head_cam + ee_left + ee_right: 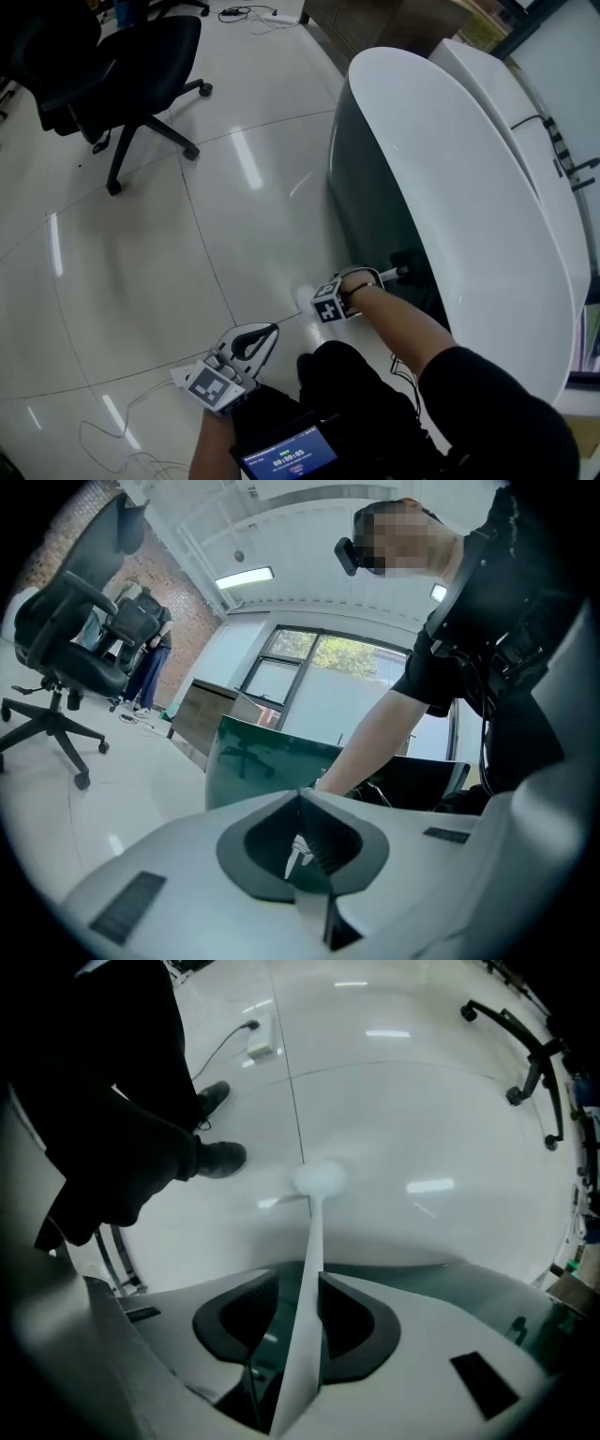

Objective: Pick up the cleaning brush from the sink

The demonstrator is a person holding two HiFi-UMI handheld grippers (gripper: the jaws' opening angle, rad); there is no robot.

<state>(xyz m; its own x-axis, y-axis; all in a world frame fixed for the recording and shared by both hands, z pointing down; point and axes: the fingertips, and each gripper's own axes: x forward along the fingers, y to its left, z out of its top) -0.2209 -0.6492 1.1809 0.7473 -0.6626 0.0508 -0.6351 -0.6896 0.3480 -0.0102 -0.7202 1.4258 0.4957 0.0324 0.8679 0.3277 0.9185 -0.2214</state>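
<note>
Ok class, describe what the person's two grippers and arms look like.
Both the left gripper and the right gripper have white shells with dark jaw pads. Each carries a marker cube of black-and-white squares. The person wears a black short-sleeved top.

Both my grippers held low.
My left gripper (300,797) points level, jaws together; my right gripper (311,1283) tilts steeply down, jaws clamped on the cleaning brush (315,1222).

Open floor (141,281) is left from 8 to 10 o'clock; the office chair (112,56) is met at 11, the white counter (459,187) at 2, cables (131,409) at 7.
</note>
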